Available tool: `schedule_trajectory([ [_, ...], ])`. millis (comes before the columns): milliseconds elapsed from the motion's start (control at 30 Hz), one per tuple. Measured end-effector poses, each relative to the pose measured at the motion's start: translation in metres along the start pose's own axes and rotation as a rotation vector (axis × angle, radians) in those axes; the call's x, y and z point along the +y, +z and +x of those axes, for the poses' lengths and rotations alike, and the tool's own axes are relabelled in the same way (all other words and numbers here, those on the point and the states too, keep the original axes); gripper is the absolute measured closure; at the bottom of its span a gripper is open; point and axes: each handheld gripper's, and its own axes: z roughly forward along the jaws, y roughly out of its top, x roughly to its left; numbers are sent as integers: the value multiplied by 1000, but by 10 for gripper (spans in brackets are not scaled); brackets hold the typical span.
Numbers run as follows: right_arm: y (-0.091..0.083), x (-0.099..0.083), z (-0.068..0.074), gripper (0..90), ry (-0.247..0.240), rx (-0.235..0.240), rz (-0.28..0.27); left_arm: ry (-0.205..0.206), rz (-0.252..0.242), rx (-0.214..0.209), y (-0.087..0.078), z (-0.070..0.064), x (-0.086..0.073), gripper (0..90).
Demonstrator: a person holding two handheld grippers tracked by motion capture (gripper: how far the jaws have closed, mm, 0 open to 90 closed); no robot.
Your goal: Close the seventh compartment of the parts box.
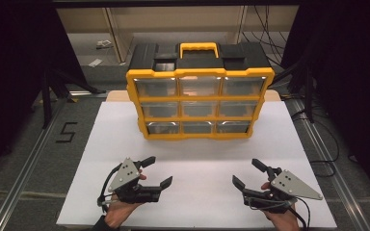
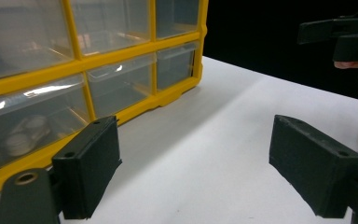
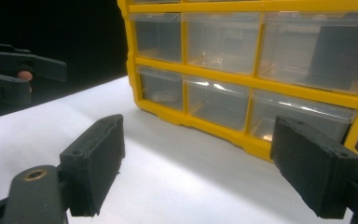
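While both grippers hover low over the near part of the white table top (image 1: 101, 144), the yellow drawer box (image 1: 200, 103) stands upright at the far middle, well apart from them and between their lines of reach. The left gripper (image 1: 156, 171) sits at the near left with its jaws spread wide and nothing between them; the right gripper (image 1: 247, 172) mirrors it at the near right, jaws just as wide and empty. The box has a black top, a yellow handle (image 1: 199, 48) and three rows of three clear drawers, all pushed in. In the left gripper view, small pale round pieces (image 2: 25, 135) lie in a bottom-row drawer (image 2: 28, 123). Bare white surface lies between each gripper and the box front.
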Motion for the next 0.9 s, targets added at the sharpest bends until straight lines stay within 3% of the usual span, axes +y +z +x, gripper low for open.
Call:
schedule_trajectory([
  [900,0,0,0,187,4,7,0,3,-27,22,-4,6,0,159],
])
